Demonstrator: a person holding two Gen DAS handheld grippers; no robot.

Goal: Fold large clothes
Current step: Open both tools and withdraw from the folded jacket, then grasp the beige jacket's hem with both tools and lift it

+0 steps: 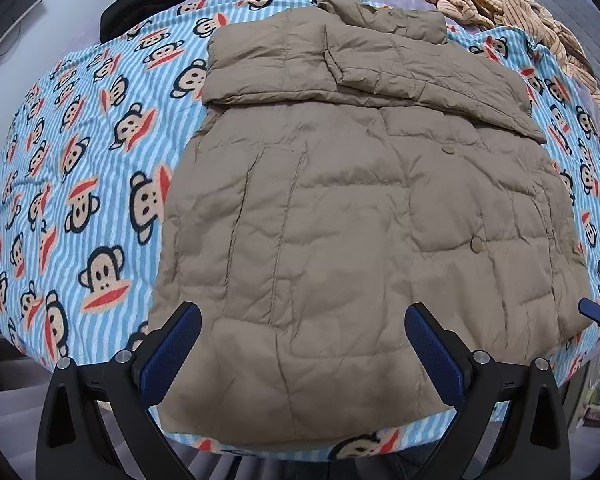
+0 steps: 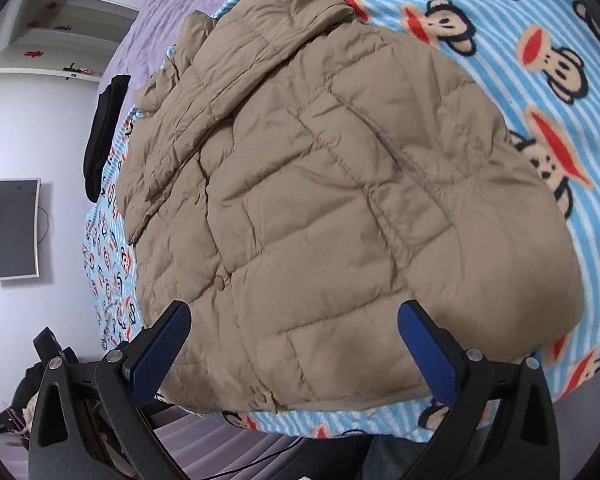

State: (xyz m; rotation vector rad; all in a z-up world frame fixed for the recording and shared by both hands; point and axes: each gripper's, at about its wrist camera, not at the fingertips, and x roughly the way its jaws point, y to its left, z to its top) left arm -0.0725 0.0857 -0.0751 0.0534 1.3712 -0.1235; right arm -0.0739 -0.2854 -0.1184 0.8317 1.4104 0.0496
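Jacket point(image 1: 340, 220) flat on blanket point(image 1: 80, 160), sleeves folded across chest. Left gripper point(image 1: 303, 344) and right gripper point(image 2: 294, 344) poised over hem, fingers apart, empty. Risk: pinching only top layer, puffy fabric slipping, sleeves sliding out mid-fold.

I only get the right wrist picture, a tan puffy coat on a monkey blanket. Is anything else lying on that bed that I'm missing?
Observer: Yes, a striped beige garment sits crumpled past the coat's collar, at the far right corner.
Operator: Are the sleeves tucked in?
Observer: Both are folded across the chest; the upper sleeve shows plainly.
Operator: Where's the other gripper?
Observer: The left gripper is open over the near hem; neither is holding the coat.
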